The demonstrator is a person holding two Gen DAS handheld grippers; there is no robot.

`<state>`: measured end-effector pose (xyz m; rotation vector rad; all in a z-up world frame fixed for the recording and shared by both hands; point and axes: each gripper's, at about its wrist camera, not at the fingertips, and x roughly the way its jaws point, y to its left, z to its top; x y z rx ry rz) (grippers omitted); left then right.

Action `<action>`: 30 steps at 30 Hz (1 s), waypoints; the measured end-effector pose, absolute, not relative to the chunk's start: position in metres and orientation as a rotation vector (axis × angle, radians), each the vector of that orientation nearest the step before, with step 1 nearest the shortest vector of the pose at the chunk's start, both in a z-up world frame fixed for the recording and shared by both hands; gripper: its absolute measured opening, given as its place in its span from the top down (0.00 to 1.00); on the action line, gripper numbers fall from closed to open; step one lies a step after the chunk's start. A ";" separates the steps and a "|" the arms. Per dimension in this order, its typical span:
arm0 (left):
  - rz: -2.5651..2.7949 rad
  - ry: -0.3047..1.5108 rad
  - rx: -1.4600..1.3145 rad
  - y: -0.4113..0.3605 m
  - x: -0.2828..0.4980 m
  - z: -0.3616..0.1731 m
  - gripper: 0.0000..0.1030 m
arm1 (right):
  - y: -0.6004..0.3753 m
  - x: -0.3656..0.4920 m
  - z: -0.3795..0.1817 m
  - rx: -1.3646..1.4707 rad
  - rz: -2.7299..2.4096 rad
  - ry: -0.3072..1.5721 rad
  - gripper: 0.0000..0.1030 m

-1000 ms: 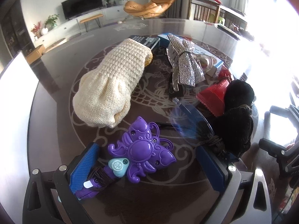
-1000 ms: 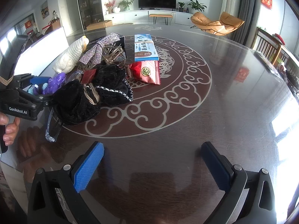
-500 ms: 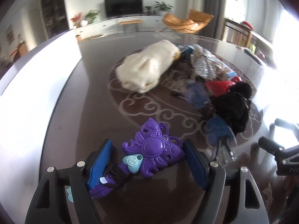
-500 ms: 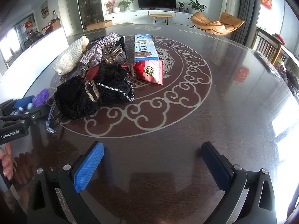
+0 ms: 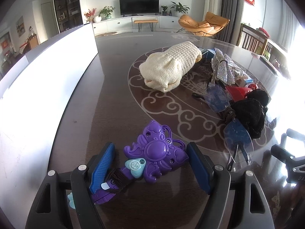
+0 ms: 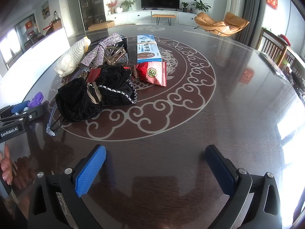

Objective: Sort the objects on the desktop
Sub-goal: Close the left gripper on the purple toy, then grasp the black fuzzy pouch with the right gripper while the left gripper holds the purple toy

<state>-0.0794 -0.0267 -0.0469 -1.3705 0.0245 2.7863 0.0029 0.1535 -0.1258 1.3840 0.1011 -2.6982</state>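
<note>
A purple butterfly toy [image 5: 154, 152] with a pale blue heart badge and a dark hair tie round its handle sits between the blue pads of my left gripper [image 5: 150, 147], which is shut on it just above the dark table [image 5: 118, 105]. In the right wrist view the toy [image 6: 37, 99] and the left gripper [image 6: 19, 112] show at the far left, beside a hand [image 6: 5, 166]. My right gripper [image 6: 154, 148] stands open over bare table with nothing between its fingers.
A pile lies mid-table: a cream knitted piece [image 5: 171, 66], a silver sequined bow [image 5: 223, 68], blue-tinted glasses [image 5: 236, 139], black velvet scrunchies [image 6: 95, 93], a red snack packet [image 6: 154, 72] and a blue box [image 6: 147, 47]. A white partition [image 5: 38, 95] borders the table's left side.
My left gripper has shut on the purple toy and carried it away from the pile toward the table's near left side, rolling as it went. The right gripper has stayed put.
</note>
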 end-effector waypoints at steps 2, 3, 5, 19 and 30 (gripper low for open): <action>2.786 0.024 -1.370 -0.026 -0.079 -0.047 0.26 | 0.154 0.003 -0.126 1.384 -2.698 0.101 0.00; 2.787 0.025 -1.371 -0.026 -0.079 -0.047 0.25 | 0.154 0.003 -0.126 1.384 -2.698 0.101 0.00; 2.786 0.026 -1.371 -0.029 -0.079 -0.048 0.25 | 0.154 0.003 -0.126 1.384 -2.698 0.101 0.00; 2.788 0.028 -1.373 -0.030 -0.080 -0.050 0.24 | 0.089 -0.074 -0.085 1.350 -2.602 0.032 0.00; 2.788 0.029 -1.373 -0.030 -0.080 -0.051 0.24 | 0.157 0.036 -0.094 1.325 -2.520 -0.203 0.00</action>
